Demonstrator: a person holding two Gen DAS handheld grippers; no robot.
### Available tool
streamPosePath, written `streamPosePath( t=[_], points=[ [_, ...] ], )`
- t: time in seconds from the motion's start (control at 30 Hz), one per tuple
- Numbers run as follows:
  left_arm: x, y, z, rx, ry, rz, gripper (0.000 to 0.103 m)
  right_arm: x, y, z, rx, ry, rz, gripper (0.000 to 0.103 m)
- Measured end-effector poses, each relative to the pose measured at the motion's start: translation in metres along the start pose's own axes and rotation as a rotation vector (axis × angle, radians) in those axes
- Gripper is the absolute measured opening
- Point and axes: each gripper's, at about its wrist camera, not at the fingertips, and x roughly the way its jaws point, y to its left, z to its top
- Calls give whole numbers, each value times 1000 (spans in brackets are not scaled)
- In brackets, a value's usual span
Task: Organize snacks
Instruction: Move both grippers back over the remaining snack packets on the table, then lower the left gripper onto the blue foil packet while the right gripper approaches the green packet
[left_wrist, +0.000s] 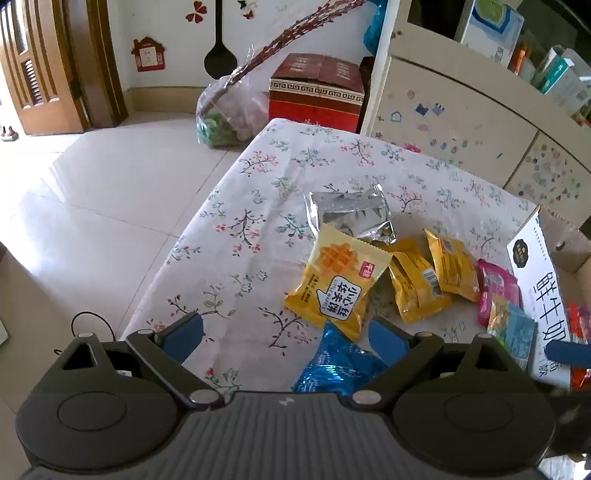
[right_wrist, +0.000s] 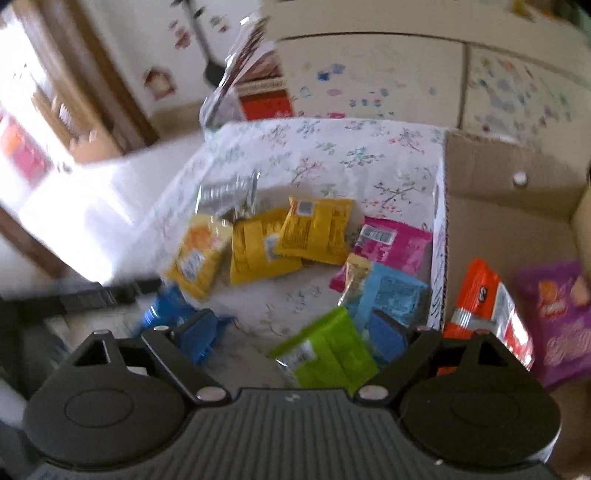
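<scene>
With both claws spread and empty, the right gripper (right_wrist: 291, 332) hovers over a green packet (right_wrist: 325, 350) at the tabletop's near edge beside the cardboard box (right_wrist: 498, 192); a hasty pinch could nudge it off.

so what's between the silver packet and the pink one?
Three yellow packets in a loose row on the tablecloth, clearest in the right wrist view, from silver packet to pink packet.

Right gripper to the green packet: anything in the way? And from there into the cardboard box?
Nothing visible blocks either. The right gripper is open with the green packet lying just ahead between its fingers. The cardboard box sits right of it, top open; only its low white printed wall must be cleared.
</scene>
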Motion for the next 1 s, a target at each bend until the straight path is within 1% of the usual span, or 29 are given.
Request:
streamPosePath(
  t=[0.17,0.27,0.37,0.5,0.53,0.57,0.63,0.7,0.73,0.83,0.9,1.0],
  points=[
    [3,-2,0,9,19,-26,98,14,18,-11,-156,56,-53,89],
    [5,-7,-2,28,29,-38,99,20,23,-16,-205,84,-75,89],
    [9,-12,-3,43,50,-61,99,32,27,-19,-242,120,-124,89],
    [14,-16,-5,38,80,-75,101,46,33,-23,-268,154,-154,88],
    [16,-16,-5,31,92,-80,101,50,35,-25,-271,162,-153,89],
    [18,-16,-6,19,106,-83,101,52,36,-26,-271,170,-144,85],
    [19,-12,-5,-9,116,-85,101,54,38,-27,-241,194,-69,76],
    [18,-6,-3,-32,107,-70,101,50,41,-27,-224,195,12,76],
    [16,-3,-2,-42,101,-57,101,47,43,-26,-226,186,22,74],
    [15,2,-3,-68,118,-43,101,43,39,-22,-208,159,-2,75],
    [17,2,-5,-91,142,-64,101,46,35,-21,-183,173,-12,76],
    [19,0,-7,-125,163,-77,101,48,36,-23,-195,188,-14,77]
  ],
)
